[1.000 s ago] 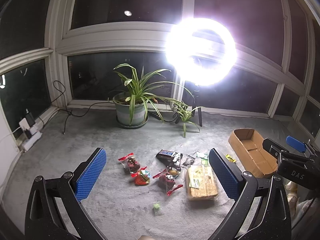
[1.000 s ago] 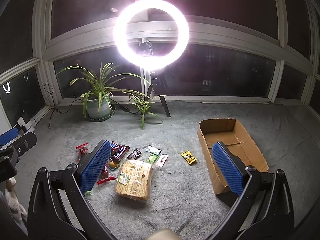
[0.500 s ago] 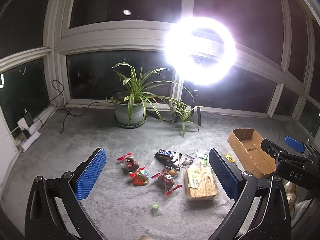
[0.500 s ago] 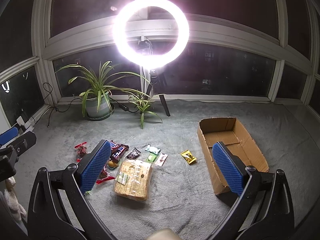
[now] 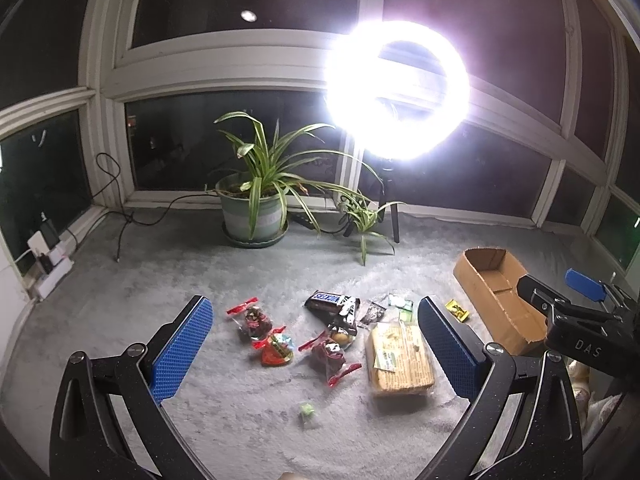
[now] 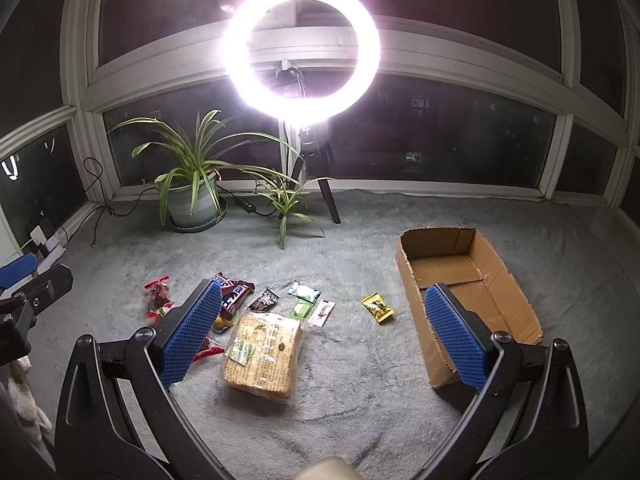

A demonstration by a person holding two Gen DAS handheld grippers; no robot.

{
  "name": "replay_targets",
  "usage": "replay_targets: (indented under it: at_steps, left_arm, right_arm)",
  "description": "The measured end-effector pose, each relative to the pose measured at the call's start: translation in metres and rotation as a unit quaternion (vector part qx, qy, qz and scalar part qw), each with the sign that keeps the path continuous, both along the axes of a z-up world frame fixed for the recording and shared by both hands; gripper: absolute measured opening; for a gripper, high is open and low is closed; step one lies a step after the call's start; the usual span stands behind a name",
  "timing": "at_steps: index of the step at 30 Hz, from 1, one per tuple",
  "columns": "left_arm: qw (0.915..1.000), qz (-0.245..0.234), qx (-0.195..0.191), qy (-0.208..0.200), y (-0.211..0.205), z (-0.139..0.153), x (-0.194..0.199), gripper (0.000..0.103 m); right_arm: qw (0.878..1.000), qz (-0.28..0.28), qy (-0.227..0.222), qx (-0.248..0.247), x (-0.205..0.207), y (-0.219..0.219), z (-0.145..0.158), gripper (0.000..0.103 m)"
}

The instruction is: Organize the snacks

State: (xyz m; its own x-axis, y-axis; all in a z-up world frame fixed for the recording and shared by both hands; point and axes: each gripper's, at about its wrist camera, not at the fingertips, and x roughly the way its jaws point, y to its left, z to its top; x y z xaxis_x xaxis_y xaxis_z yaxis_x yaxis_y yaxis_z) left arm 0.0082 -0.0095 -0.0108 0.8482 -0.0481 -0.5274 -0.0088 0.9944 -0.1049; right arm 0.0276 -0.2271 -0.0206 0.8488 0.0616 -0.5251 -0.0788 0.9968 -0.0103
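Both claws, left (image 5: 316, 344) and right (image 6: 322, 328), hang wide open and empty above the carpet (image 6: 360, 380). Snacks lie scattered there: cracker pack (image 6: 262, 354), Snickers bar (image 5: 326, 299), beside the cardboard box (image 6: 468, 280).

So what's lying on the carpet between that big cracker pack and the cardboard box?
In the right wrist view, only a small yellow candy packet lies between the cracker pack and the cardboard box; the rest is bare carpet.

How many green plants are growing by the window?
2. A big potted plant stands at the left by the window. A small plant sits to its right, next to the ring light stand. No others show.
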Motion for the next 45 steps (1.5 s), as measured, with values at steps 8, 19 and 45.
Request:
replay_targets:
  at_steps: [8,19,45]
  left_arm:
    - [0.9986,-0.011,-0.038,0.035,0.008,-0.025,0.012,0.102]
    - [0.9901,-0.055,-0.085,0.098,-0.002,-0.067,0.032,0.096]
    - [0.9465,-0.141,-0.182,0.226,-0.041,-0.163,0.084,0.037]
  right_arm:
    - [0.996,0.024,0.041,0.069,0.021,-0.028,-0.028,0.103]
    - [0.979,0.046,0.163,0.116,0.051,-0.040,-0.084,0.082]
    - [0.915,0.145,0.316,0.205,0.109,-0.014,-0.166,0.043]
